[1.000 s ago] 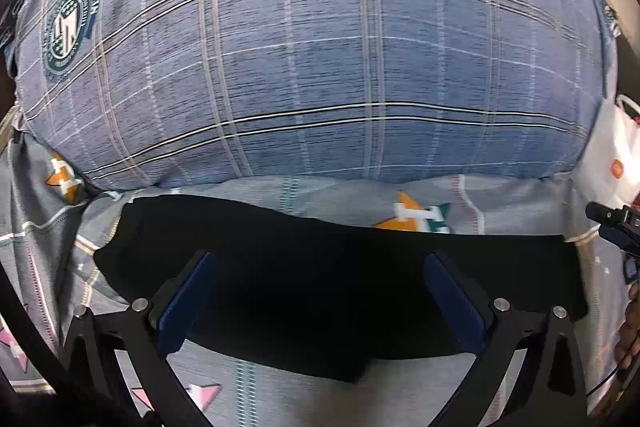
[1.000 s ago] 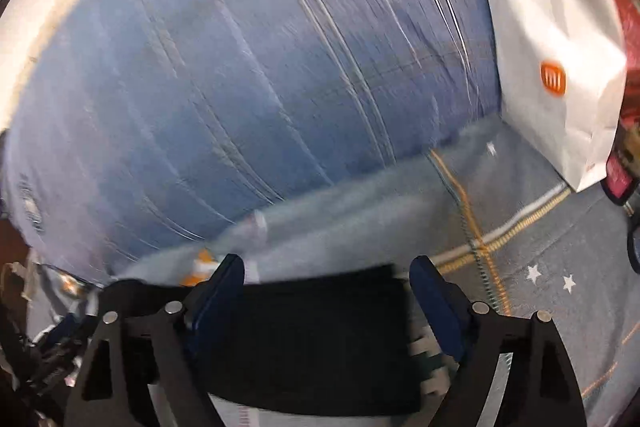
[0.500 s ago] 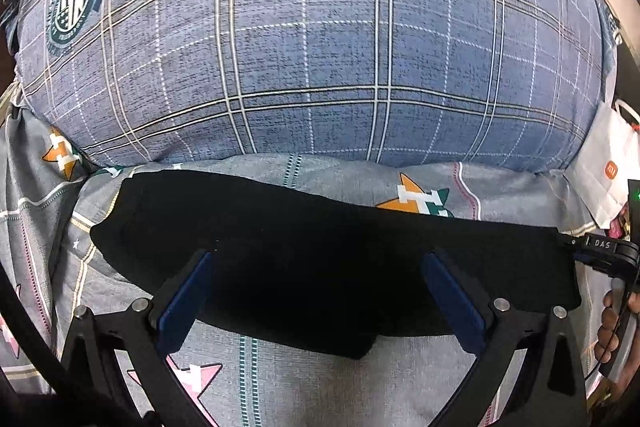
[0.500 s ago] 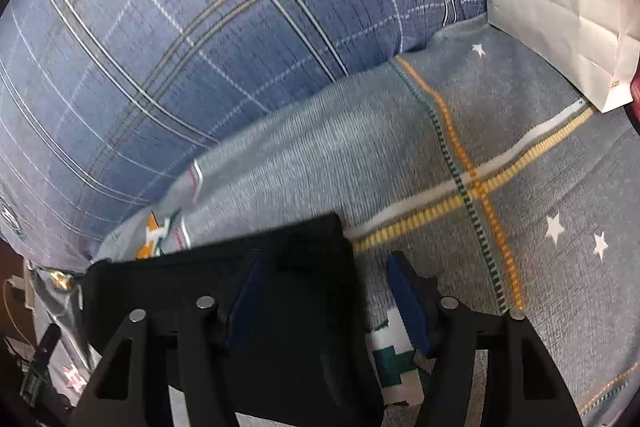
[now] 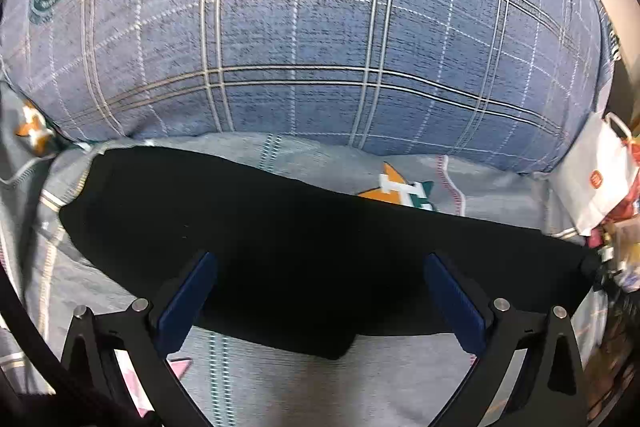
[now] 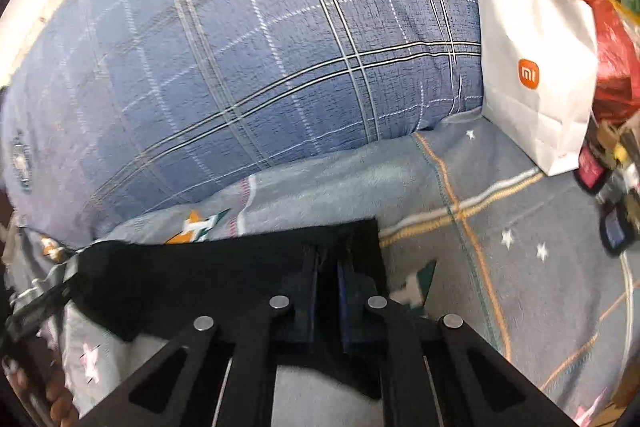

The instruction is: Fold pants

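Note:
The black pants (image 5: 280,219) lie as a long folded strip across the grey patterned bedsheet (image 5: 360,379), in front of a big blue plaid pillow (image 5: 320,27). My left gripper (image 5: 320,259) stands wide open above the strip's middle, its blue pads apart and off the cloth. In the right wrist view the pants (image 6: 200,279) run off to the left. My right gripper (image 6: 328,259) is shut on their right end, with a pinch of black fabric between its pads.
The plaid pillow (image 6: 240,67) fills the back. A white paper bag (image 6: 536,79) stands at the right beside a red bag (image 6: 612,59) and small clutter. The bedsheet (image 6: 500,227) stretches to the right. A hand (image 6: 56,399) shows at the lower left edge.
The right gripper's jaws went from wide open to closed over the right end of the pants. The left gripper stayed open over the middle, tilting a little.

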`<state>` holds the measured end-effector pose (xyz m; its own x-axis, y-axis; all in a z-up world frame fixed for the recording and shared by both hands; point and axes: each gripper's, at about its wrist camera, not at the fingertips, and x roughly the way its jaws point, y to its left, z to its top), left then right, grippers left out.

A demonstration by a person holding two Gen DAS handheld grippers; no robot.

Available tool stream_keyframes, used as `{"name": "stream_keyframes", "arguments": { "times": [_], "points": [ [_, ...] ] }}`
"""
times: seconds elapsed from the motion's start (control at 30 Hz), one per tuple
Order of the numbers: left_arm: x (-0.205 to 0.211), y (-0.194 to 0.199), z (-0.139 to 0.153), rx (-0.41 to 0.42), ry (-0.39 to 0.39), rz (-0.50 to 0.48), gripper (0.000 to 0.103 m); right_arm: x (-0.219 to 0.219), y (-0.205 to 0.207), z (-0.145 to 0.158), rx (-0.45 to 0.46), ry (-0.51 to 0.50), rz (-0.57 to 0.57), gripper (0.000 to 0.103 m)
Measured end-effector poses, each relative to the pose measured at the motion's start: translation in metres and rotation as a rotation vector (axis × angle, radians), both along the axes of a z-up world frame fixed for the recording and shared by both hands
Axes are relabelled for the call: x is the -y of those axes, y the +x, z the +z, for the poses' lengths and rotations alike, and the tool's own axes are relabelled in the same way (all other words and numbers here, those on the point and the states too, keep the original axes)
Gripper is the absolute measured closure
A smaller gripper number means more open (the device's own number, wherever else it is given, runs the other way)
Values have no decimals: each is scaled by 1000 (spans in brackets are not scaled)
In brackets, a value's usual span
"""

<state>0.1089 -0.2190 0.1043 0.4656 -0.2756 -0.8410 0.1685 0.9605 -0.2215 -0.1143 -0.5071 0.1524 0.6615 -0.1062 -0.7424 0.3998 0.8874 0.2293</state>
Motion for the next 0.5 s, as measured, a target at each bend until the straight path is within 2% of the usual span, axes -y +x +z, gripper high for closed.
{"name": "stream_keyframes", "arguments": {
  "times": [0.13,0.23,0.3,0.4,0.5],
  "points": [
    [3,1,-8,-45,-55,-17,0,-4,-19,-1,19,-40,37,95],
    [7,-1,-13,-66,-69,-34,0,-1,-23,2,68,24,83,95],
    [9,-1,-16,-69,-78,-36,0,-4,-19,-1,40,32,108,95],
    [9,0,-22,-95,-92,-31,0,-11,-15,-2,51,105,200,95],
    [8,1,-30,-122,-108,-29,0,-24,-12,-7,14,103,274,95]
  ]
}}
